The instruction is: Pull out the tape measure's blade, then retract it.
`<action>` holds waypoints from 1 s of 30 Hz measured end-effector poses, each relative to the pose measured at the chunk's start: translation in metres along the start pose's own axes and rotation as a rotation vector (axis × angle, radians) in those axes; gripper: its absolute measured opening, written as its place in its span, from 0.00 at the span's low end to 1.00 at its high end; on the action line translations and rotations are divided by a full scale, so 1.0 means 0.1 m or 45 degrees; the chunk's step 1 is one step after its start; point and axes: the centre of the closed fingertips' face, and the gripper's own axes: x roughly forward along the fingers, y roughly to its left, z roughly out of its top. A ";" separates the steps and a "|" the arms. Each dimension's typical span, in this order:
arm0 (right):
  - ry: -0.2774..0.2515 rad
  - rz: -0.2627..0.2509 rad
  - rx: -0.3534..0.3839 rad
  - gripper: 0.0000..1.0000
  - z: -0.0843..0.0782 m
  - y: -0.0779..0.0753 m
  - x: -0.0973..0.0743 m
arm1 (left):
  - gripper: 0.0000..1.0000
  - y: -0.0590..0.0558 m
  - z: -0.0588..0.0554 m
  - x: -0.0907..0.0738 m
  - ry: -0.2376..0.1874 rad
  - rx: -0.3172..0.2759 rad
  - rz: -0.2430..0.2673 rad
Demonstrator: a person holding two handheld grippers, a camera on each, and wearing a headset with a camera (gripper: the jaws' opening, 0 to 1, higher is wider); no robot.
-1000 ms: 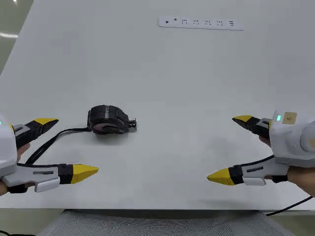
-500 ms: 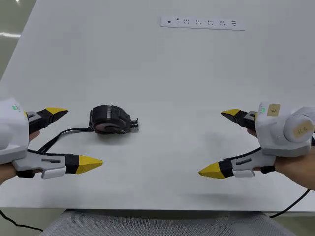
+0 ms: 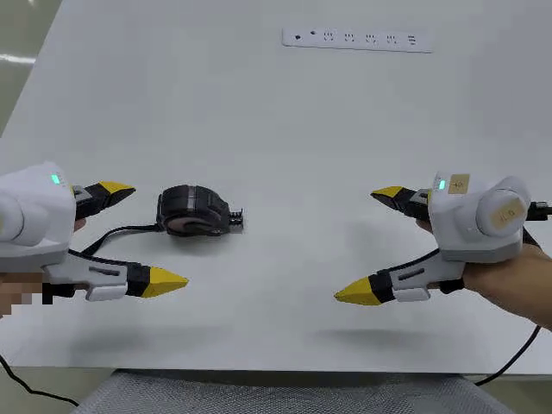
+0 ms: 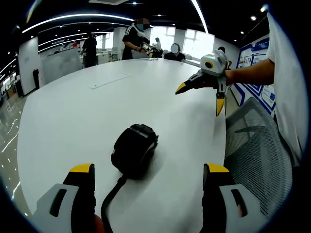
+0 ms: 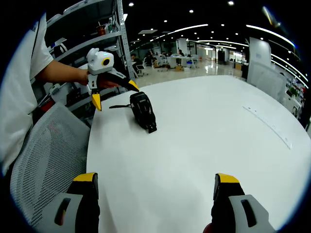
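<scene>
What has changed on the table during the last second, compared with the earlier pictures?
Both open grippers moved inward: the left gripper drew nearer to the tape measure, and the right gripper came in toward the middle. Nothing was grasped. The tape measure, its blade not pulled out, and the power strip stayed put.

Opposed views, tape measure (image 4: 134, 150) roughly between

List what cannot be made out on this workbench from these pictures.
1. Tape measure, head view: blade markings hidden inside the case.
2. Its black strap, head view: the end passes behind the left tool.
3. Left tool, head view: its rear is cut off by the left edge.
4. Power strip, head view: socket detail too small.
</scene>
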 end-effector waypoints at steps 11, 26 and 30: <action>0.019 0.051 -0.041 0.97 0.06 -0.01 0.24 | 0.86 0.10 -0.02 0.14 0.052 0.065 -0.037; 0.043 0.116 -0.109 0.96 0.16 0.02 0.46 | 0.80 0.18 -0.08 0.28 0.130 0.145 -0.094; 0.049 0.132 -0.125 0.96 0.18 0.03 0.51 | 0.74 0.22 -0.11 0.32 0.157 0.176 -0.101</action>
